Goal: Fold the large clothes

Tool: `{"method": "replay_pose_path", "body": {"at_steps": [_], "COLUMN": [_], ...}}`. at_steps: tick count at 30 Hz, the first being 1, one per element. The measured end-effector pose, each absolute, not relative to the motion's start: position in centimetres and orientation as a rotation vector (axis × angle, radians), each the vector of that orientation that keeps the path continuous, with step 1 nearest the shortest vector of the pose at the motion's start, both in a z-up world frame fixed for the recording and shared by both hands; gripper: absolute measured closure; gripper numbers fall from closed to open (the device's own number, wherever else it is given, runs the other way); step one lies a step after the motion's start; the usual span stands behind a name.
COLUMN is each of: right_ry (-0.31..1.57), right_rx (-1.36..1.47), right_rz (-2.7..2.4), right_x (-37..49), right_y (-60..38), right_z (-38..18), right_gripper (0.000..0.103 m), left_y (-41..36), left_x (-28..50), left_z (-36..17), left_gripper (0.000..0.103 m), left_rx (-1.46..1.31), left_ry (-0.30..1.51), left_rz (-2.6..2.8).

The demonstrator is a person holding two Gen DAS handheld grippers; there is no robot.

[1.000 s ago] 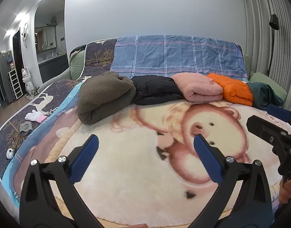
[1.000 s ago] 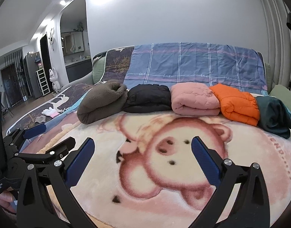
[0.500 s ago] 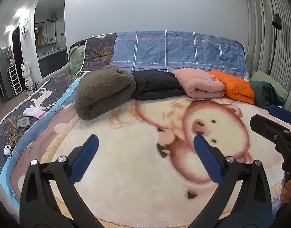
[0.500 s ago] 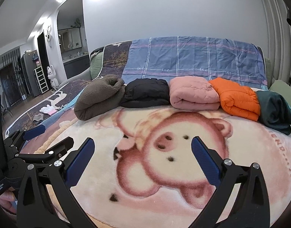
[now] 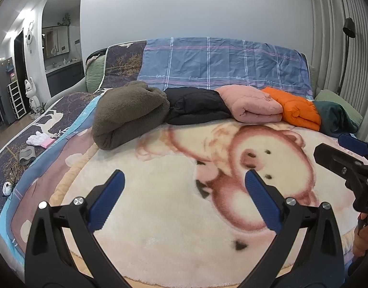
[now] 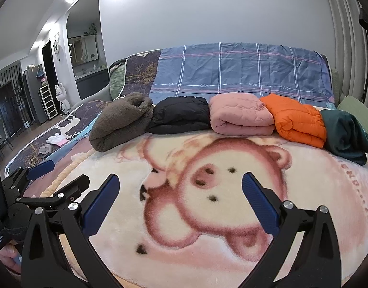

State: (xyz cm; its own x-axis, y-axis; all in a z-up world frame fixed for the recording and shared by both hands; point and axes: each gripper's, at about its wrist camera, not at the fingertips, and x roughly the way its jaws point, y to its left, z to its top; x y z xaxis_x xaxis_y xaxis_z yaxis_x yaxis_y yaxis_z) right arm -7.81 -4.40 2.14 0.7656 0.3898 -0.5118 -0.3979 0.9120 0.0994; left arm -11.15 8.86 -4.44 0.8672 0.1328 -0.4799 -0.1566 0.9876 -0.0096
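Several folded garments lie in a row at the far side of the bed: a brown fleece [image 5: 128, 112] [image 6: 121, 124], a black jacket [image 5: 196, 106] [image 6: 180, 115], a pink quilted one [image 5: 252, 106] [image 6: 240, 114], an orange puffer [image 5: 295, 111] [image 6: 299, 120] and a dark teal piece [image 5: 335, 118] [image 6: 346, 135]. My left gripper [image 5: 184, 201] hovers open over the cream pig-print blanket [image 5: 160, 216] [image 6: 304, 216], holding nothing. My right gripper [image 6: 179, 204] is open too, also well short of the clothes; it shows at the right edge [image 5: 342, 158] of the left wrist view.
A blue checked sheet [image 6: 241, 72] covers the headboard. A green pillow [image 5: 337, 103] sits at the right. White gloves [image 5: 38, 139] and a grey item [image 5: 26, 154] lie on the dark bedspread at left. A floor lamp [image 5: 347, 48] stands by the curtain.
Both grippers have tilted or dropped a little, so the row of clothes sits slightly lower and closer in the frames. Nothing was taken hold of; the jaws stay apart.
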Motion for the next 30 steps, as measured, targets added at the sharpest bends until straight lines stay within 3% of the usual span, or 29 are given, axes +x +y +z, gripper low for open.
{"method": "replay_pose_path", "body": {"at_steps": [30], "right_ry": [0.561], "right_rx": [-0.029], "right_rz": [0.415], "right_x": [-7.62], "right_y": [-3.93], "right_z": [1.93], "right_gripper": [0.001], "left_y": [9.10], "left_x": [-11.28], "left_z": [-4.72], "left_gripper": [0.002], "left_rx": [-0.058], "left_ry": [0.512], "left_rz": [0.154]}}
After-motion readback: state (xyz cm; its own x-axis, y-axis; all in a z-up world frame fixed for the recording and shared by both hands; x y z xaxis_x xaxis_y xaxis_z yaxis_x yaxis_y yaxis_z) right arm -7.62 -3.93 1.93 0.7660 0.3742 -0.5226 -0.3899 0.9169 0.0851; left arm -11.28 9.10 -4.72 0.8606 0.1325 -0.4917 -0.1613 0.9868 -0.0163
